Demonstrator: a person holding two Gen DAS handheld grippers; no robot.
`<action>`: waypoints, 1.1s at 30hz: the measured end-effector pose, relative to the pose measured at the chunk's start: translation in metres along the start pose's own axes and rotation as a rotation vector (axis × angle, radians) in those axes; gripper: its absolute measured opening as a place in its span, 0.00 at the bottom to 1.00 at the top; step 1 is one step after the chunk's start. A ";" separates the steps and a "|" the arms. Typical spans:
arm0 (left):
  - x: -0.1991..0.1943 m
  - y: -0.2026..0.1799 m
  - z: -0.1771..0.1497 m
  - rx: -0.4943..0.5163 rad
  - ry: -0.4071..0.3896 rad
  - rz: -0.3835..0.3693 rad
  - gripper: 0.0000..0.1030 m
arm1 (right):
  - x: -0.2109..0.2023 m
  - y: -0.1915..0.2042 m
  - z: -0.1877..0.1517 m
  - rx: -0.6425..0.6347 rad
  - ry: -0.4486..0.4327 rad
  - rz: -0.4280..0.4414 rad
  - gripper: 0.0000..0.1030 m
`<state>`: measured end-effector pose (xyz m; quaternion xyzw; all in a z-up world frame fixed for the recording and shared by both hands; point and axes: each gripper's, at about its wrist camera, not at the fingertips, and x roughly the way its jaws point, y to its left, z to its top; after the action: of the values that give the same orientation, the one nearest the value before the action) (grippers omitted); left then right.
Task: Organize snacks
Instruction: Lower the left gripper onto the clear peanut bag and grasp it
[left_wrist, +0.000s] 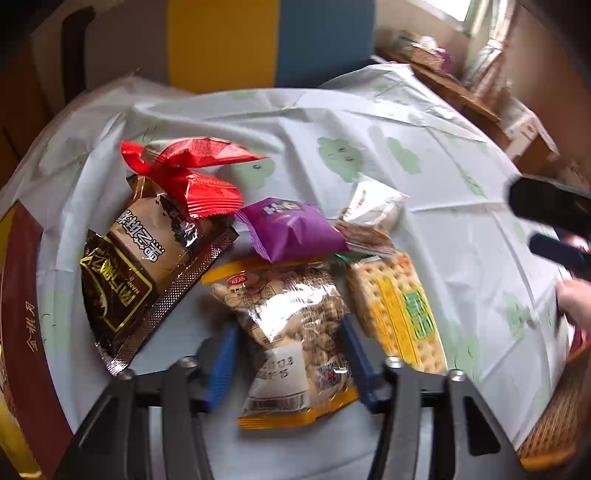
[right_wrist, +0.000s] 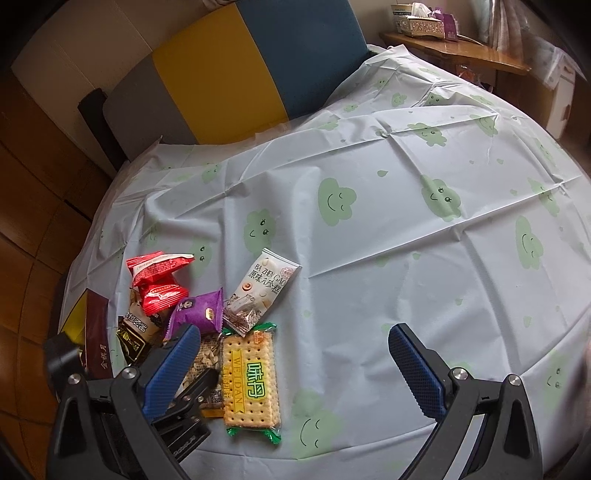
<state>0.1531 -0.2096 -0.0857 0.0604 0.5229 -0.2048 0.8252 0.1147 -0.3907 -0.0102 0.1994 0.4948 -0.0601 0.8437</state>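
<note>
A heap of snacks lies on the table with the cloud-print cloth (right_wrist: 388, 229). My left gripper (left_wrist: 288, 347) is open, one blue finger on each side of a clear bag of nuts (left_wrist: 291, 325), not closed on it. Beside it lie a cracker pack (left_wrist: 399, 314), a purple packet (left_wrist: 295, 229), a brown sachet (left_wrist: 144, 266) and red packets (left_wrist: 192, 166). My right gripper (right_wrist: 291, 350) is open and empty above the cracker pack (right_wrist: 251, 376). A white cake bar (right_wrist: 266, 284) lies behind it. The left gripper's body hides most of the nut bag in the right wrist view.
A maroon and yellow box (left_wrist: 22, 314) stands at the table's left edge. A woven basket (left_wrist: 554, 424) shows at the lower right. A chair with yellow and blue back (right_wrist: 258, 62) stands behind the table. A wooden shelf with a tissue box (right_wrist: 421, 22) is at the back right.
</note>
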 end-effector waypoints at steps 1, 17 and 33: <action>-0.004 0.002 -0.005 0.006 -0.006 -0.016 0.44 | 0.000 0.001 0.000 -0.005 -0.001 -0.002 0.99; -0.037 0.036 -0.061 -0.048 0.037 -0.108 0.54 | 0.006 0.017 -0.009 -0.102 0.011 -0.056 0.99; -0.025 0.005 -0.069 0.088 -0.048 0.079 0.55 | -0.002 0.029 -0.009 -0.167 -0.038 -0.028 0.97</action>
<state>0.0878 -0.1762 -0.0951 0.1121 0.4906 -0.1964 0.8416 0.1152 -0.3604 -0.0043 0.1202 0.4849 -0.0345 0.8656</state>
